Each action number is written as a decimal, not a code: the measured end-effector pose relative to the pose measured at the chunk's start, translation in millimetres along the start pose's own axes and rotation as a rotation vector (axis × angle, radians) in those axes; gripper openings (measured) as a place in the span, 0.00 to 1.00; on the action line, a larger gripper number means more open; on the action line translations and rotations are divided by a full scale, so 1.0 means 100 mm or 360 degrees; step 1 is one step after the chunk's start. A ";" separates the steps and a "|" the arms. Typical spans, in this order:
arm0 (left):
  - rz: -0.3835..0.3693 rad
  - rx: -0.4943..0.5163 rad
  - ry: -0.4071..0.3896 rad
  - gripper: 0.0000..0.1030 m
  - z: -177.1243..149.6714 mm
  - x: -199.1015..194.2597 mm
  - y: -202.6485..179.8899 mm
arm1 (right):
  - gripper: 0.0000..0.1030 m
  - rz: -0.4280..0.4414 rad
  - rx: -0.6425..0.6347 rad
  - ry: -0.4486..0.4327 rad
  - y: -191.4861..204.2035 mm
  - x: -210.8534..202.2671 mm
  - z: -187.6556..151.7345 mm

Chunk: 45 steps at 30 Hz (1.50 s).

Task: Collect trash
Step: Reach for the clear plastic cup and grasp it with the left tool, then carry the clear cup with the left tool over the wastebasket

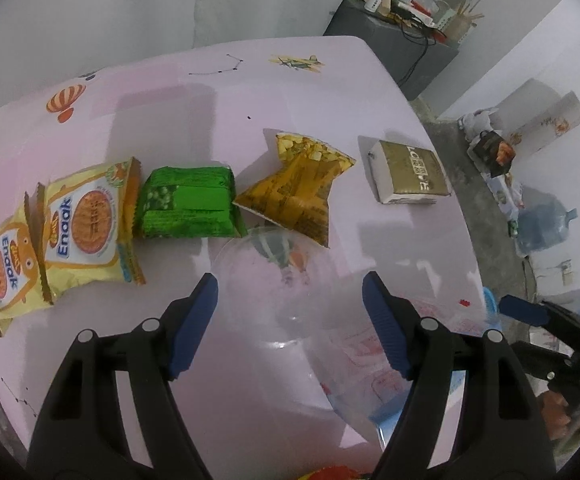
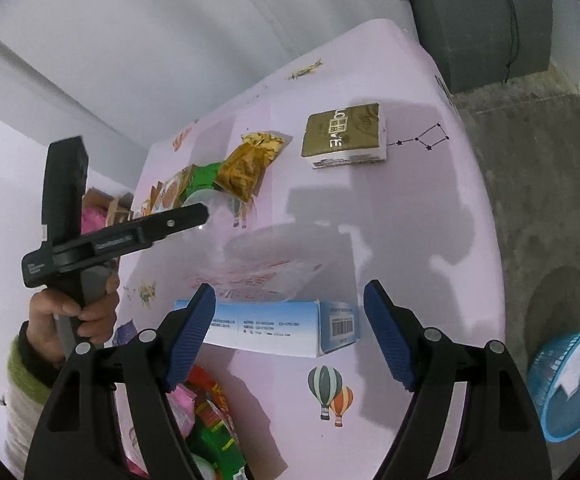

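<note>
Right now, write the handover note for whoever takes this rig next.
Left gripper: open, empty, above a clear plastic cup lying on the table.
Right gripper: open, empty, over the blue-and-white box.
Still on the table: two Enaak packets, green packet, yellow snack bag, gold tissue pack.
Blue basket on the floor holds something white.
Nothing is gripped yet.

You're working over a pink table [image 1: 249, 80] with balloon stickers. On it lie snack packets [image 1: 85, 216], a gold box [image 1: 410, 172], a blue box [image 2: 273, 326] and a clear plastic bag [image 1: 290, 300].
</note>
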State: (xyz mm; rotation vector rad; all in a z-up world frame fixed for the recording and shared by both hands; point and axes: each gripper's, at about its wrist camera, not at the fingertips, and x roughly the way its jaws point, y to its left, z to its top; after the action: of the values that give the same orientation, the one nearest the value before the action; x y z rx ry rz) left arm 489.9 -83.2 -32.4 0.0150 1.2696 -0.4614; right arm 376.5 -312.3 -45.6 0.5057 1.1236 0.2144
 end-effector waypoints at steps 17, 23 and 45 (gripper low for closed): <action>0.0068 -0.0015 -0.0003 0.62 0.04 0.19 -0.02 | 0.48 0.0155 0.0230 0.0189 -0.14 0.23 0.16; 0.0070 -0.0017 0.0001 0.62 0.05 0.20 -0.01 | 0.39 0.0204 0.0348 0.0266 -0.20 0.34 0.19; 0.0057 0.0096 -0.0086 0.59 -0.17 -0.14 -0.09 | 0.03 0.0363 0.0420 0.0131 -0.20 0.01 0.08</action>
State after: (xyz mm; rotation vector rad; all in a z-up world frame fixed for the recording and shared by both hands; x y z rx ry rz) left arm 468.2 -82.0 -22.5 0.0758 1.2005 -0.4659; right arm 382.8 -332.0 -53.5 0.8683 1.1809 0.2884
